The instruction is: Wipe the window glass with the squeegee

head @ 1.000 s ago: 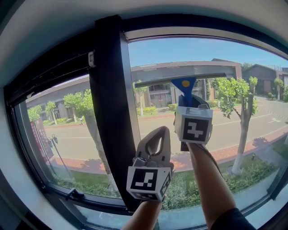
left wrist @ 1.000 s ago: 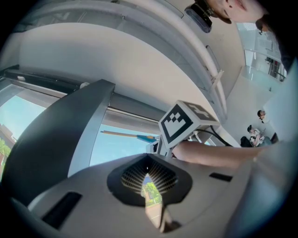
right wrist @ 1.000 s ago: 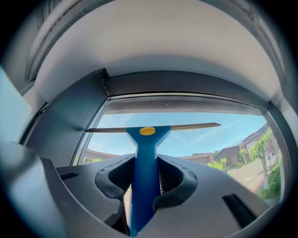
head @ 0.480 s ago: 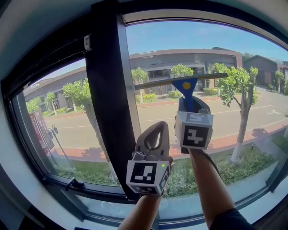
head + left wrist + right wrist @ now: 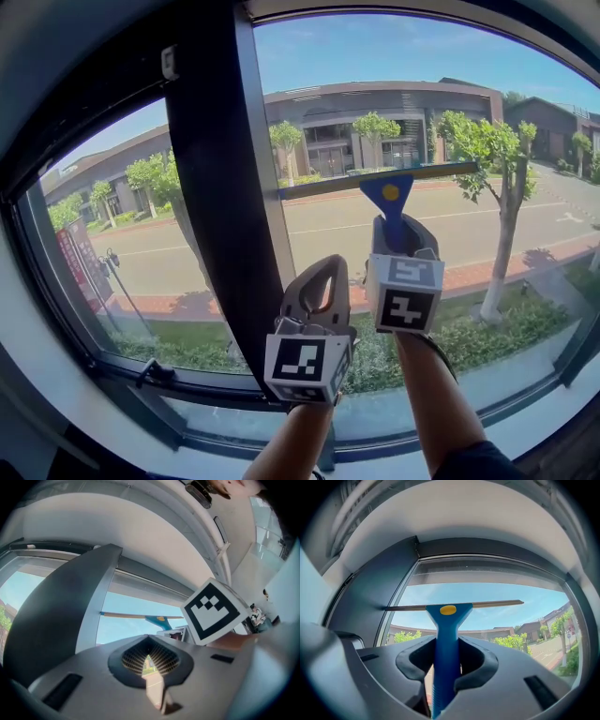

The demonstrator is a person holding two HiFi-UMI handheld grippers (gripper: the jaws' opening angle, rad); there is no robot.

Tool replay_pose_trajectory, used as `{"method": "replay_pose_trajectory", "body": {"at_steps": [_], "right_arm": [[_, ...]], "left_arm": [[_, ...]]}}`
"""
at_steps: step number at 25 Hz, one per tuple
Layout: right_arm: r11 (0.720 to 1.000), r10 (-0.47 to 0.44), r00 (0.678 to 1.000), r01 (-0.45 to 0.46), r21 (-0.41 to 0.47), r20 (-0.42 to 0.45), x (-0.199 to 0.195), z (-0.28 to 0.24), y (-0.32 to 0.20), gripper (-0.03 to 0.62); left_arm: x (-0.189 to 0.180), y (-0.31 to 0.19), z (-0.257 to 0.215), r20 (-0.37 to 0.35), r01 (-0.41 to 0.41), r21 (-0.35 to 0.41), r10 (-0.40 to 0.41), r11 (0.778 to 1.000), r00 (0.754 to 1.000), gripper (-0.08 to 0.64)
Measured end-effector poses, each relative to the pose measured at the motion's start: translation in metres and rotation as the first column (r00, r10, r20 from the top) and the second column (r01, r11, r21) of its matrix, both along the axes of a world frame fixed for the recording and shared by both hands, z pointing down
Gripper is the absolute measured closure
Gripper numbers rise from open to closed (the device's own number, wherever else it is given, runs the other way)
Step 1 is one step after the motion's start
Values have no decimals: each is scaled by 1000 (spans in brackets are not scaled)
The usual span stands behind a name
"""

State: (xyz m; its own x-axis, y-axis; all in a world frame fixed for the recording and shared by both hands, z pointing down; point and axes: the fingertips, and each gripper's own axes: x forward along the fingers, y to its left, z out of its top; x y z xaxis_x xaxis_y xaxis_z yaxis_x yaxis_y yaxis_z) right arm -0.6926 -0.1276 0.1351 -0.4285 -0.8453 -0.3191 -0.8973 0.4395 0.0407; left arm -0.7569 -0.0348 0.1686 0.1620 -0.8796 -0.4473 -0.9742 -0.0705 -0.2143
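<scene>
Head view, from the left: a dark frame post (image 5: 220,187) stands upright. The left gripper (image 5: 323,267) hangs just right of its lower part, jaws together on nothing. The right gripper (image 5: 398,232) clamps the blue handle of the squeegee (image 5: 386,192). Its blade runs level across the window glass (image 5: 506,66) above that gripper, left end beside the post.

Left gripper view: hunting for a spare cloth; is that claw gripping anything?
No, the grey left claw is shut, its jaws together with nothing between them.
</scene>
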Motion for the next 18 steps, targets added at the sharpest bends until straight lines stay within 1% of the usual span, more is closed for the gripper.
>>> {"method": "replay_pose_trajectory", "body": {"at_steps": [3, 9, 14, 18], "right_arm": [[1000, -5, 1000, 5, -16, 2, 0, 19, 2, 465], [999, -4, 1000, 3, -39, -13, 5, 50, 3, 465], [998, -9, 1000, 8, -66, -10, 6, 72, 3, 465], [998, -5, 999, 2, -70, -34, 6, 107, 6, 465]], "left_arm": [[0, -3, 14, 2, -10, -21, 10, 1000, 1000, 565], [9, -7, 29, 5, -26, -40, 27, 999, 1000, 565], [7, -12, 40, -16, -26, -66, 25, 997, 1000, 565], [3, -14, 72, -31, -24, -83, 21, 996, 999, 565]]}}
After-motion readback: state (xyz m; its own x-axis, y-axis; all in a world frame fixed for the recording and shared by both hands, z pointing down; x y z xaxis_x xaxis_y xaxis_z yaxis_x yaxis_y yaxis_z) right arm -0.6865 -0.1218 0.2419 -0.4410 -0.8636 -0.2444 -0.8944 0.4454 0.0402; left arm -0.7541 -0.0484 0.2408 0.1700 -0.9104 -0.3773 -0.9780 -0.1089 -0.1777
